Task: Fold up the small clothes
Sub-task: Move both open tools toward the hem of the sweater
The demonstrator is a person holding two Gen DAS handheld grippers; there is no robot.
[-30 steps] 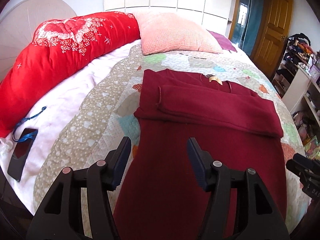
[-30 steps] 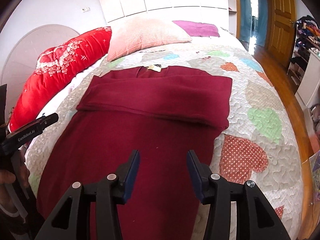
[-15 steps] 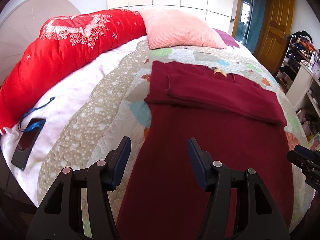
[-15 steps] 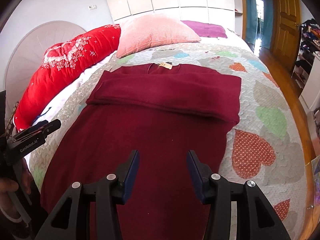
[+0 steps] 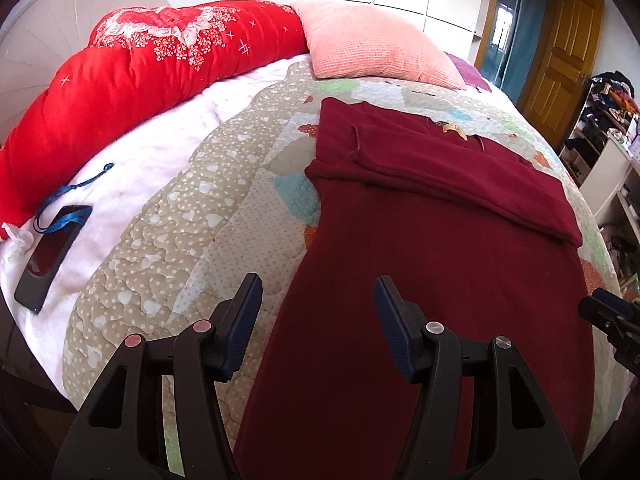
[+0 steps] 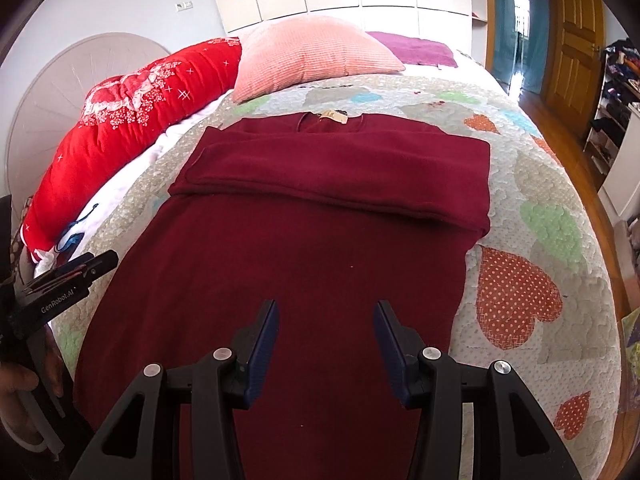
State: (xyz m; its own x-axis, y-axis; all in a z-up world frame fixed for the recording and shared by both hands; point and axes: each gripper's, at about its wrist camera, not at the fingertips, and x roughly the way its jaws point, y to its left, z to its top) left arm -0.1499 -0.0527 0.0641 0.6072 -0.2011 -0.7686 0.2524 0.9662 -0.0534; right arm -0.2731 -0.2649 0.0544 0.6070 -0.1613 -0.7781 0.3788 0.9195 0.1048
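Lying flat, maroon sweater (image 6: 304, 264), hem cut off, sleeves folded across

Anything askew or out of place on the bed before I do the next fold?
Nothing wrong with the maroon sweater: it lies flat on the quilt, sleeves folded across the chest. The one stray item is a dark phone with a blue lanyard on the white blanket, well clear of the garment.

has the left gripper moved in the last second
Yes. In the left wrist view, the left gripper has shifted left: its fingers now straddle the maroon sweater's left edge, and the phone sits further into the frame.
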